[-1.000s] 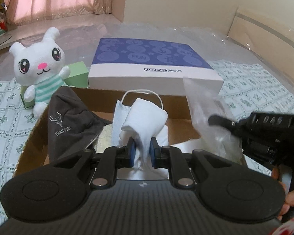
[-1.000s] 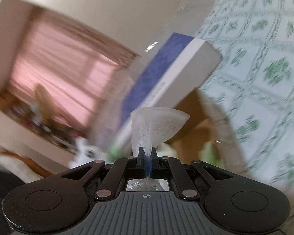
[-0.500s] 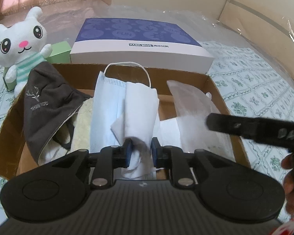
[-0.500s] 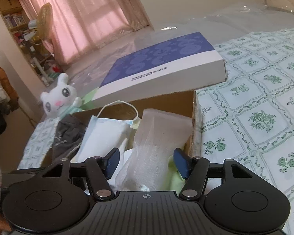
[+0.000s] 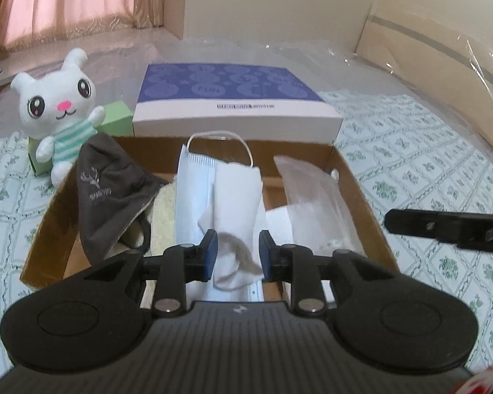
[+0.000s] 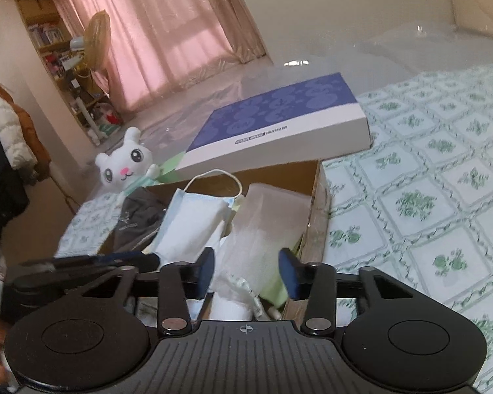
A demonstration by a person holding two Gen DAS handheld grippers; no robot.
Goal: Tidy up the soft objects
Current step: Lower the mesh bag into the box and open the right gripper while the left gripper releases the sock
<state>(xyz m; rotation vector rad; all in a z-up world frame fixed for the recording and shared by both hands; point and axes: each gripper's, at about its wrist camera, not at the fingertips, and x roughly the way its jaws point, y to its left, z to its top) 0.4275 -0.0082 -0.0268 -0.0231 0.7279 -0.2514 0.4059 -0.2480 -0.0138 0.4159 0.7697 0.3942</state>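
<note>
The plush rabbit (image 5: 62, 121) is white with green stripes, the flat box (image 5: 233, 98) purple with paler circles, the cap (image 5: 111, 193) dark grey.

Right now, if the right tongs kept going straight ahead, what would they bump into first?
Most likely the clear plastic bag lying in the cardboard box. It sits right ahead between the open right tongs, which have just been closing, untouched by either pad. Depth is hard to judge.

Flat blue-and-white cardboard box (image 5: 236, 98), blue lid: "FUN" inside one pale circle.
Same box, white front strip: a dark printed band, too blurred to read.
Dark grey fabric cap (image 5: 111, 193): antler emblem above small, unreadable lettering.
</note>
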